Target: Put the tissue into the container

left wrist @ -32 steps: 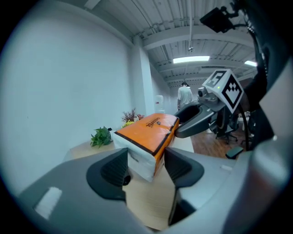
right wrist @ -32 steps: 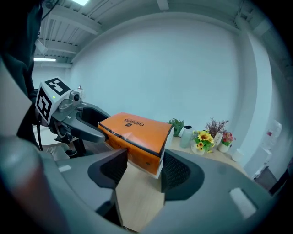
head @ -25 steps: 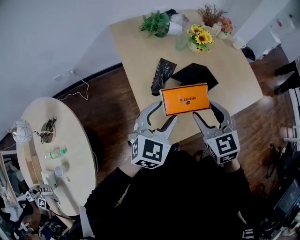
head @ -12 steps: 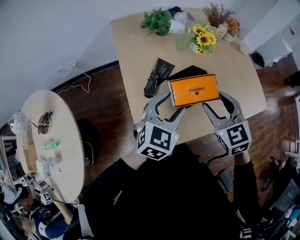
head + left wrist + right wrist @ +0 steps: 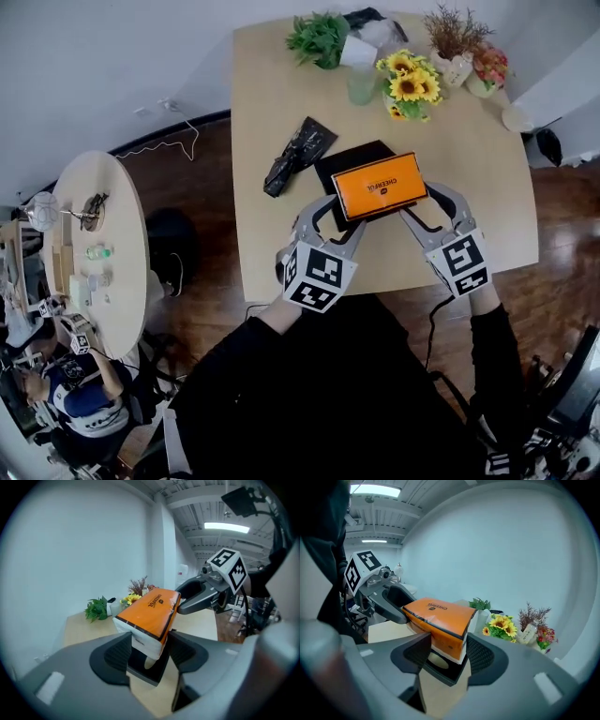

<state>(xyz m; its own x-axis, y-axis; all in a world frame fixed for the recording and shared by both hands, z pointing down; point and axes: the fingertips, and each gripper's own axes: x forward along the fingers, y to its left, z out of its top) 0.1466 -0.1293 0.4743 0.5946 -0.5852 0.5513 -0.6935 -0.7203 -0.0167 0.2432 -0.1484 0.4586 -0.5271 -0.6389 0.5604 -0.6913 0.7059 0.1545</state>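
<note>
1 orange tissue pack [image 5: 380,186] marked "CHEERFUL" was held over 1 black container [image 5: 333,167]
2 grippers clamped its 2 short ends: the left gripper [image 5: 345,217] had its jaws closing on 1 end, and the right gripper [image 5: 427,208] gripped the other. The container stood on the table [image 5: 272,94], and 1 black packet [image 5: 292,155] lay beside it, its print unreadable

"CHEERFUL", dark letters on orange top face of tissue pack [image 5: 380,185], legible in all three views. Pale print on black pouch [image 5: 295,155] on tabletop [image 5: 272,84]: too small to read.
</note>
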